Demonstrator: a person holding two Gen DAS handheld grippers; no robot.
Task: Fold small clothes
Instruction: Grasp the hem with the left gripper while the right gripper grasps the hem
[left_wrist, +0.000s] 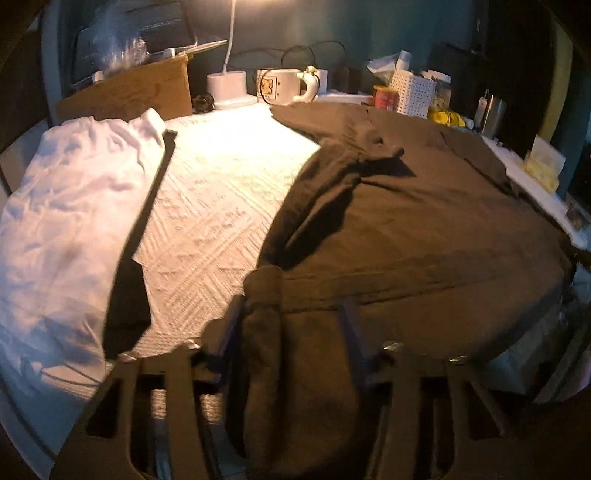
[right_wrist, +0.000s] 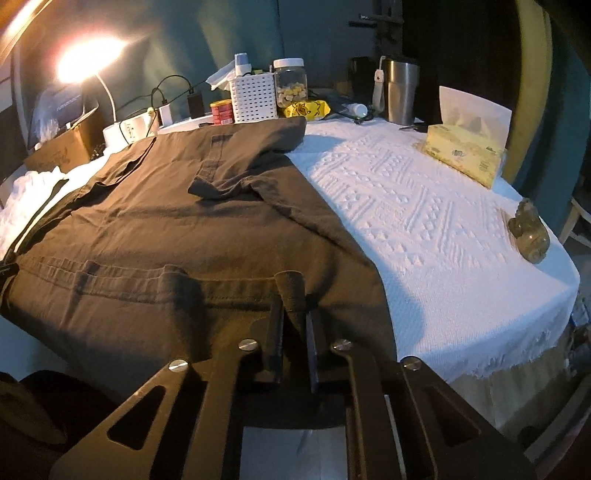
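White textured tablecloth (right_wrist: 424, 206), teal wall (right_wrist: 207, 40)

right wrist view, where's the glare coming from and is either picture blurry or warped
Right wrist view: the lit lamp blows out to white at upper left and washes its surroundings; the brown garment and the right hand-held gripper pinching its hem look sharp. Left wrist view: softer overall, smeared near the left hand-held gripper, long dark shadows across the cloth. Both bend edges like a fisheye.
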